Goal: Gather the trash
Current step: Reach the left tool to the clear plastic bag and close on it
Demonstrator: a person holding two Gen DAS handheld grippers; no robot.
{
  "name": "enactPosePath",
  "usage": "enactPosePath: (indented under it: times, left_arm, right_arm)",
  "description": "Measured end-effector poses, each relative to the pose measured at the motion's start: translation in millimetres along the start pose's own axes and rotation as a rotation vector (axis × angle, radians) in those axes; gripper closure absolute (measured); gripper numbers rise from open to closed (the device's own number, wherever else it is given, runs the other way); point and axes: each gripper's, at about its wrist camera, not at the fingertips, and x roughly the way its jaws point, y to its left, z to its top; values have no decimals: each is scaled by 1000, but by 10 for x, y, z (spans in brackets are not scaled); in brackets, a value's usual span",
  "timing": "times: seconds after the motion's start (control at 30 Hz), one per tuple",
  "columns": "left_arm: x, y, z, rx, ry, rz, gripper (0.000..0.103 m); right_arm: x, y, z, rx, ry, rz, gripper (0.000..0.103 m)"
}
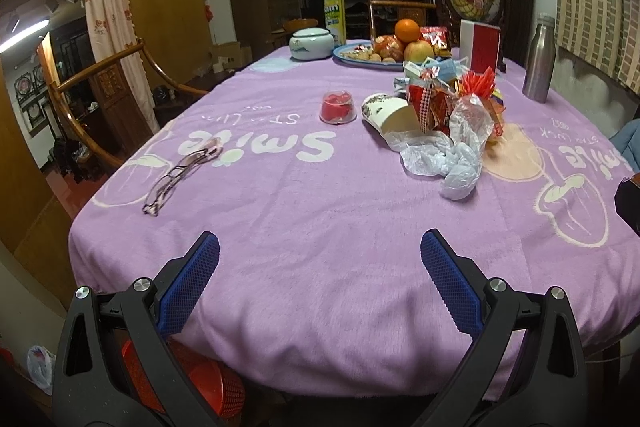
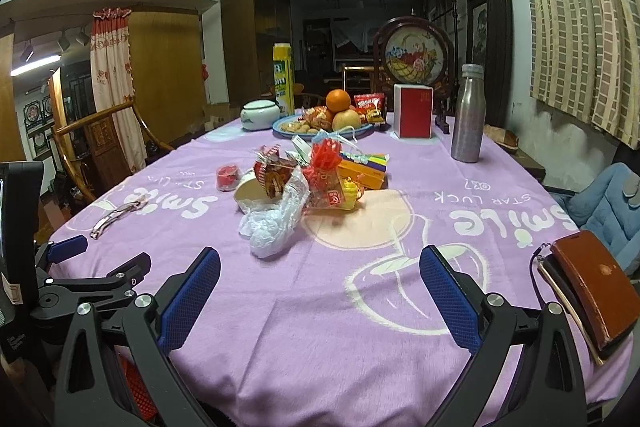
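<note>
A pile of trash (image 1: 444, 107) lies on the purple tablecloth (image 1: 320, 219): a tipped paper cup (image 1: 394, 117), crumpled clear plastic (image 1: 448, 159), red snack wrappers and a face mask. A small cup with red contents (image 1: 338, 107) stands left of it. The pile shows in the right wrist view too (image 2: 304, 183), with the plastic (image 2: 272, 227) nearest. My left gripper (image 1: 320, 255) is open and empty over the table's near edge. My right gripper (image 2: 320, 267) is open and empty, short of the pile. The left gripper also shows at the right view's left edge (image 2: 68, 247). A red basket (image 1: 200, 383) sits below the table edge.
Folded glasses (image 1: 180, 171) lie at the left. At the back stand a fruit plate (image 1: 384, 55), a white jar (image 1: 312, 43), a yellow canister (image 1: 334, 7), a red box (image 1: 480, 45) and a steel bottle (image 1: 540, 59). A brown wallet on a phone (image 2: 588, 295) lies at the right edge.
</note>
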Motion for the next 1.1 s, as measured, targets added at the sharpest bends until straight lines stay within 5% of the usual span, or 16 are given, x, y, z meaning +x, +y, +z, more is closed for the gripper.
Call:
enactPosePath:
  times: [0.17,0.57,0.8,0.83,0.97,1.1]
  left_arm:
    - [250,-72,117,33,30,-26,6]
    - [921,-635,537,77,184,-290,6]
    - [1463,-873,807,32,330,-375,7]
    - [1506,-871,816,25,340,-382,11]
    - [1373,-714,825,41,280,-420,70]
    - [1157,-307,788,9,181,-363,76]
  right_arm:
    - [315,-136,37,16,39,-22,5]
    - [788,-751,69,153,61,-100,5]
    - [869,-973,50,219,94,-51,5]
    - [882,-975,49,219,100,-45,5]
    - [912,-900,59,189,122,-31,5]
    - [972,-781,136,135,135,-23,5]
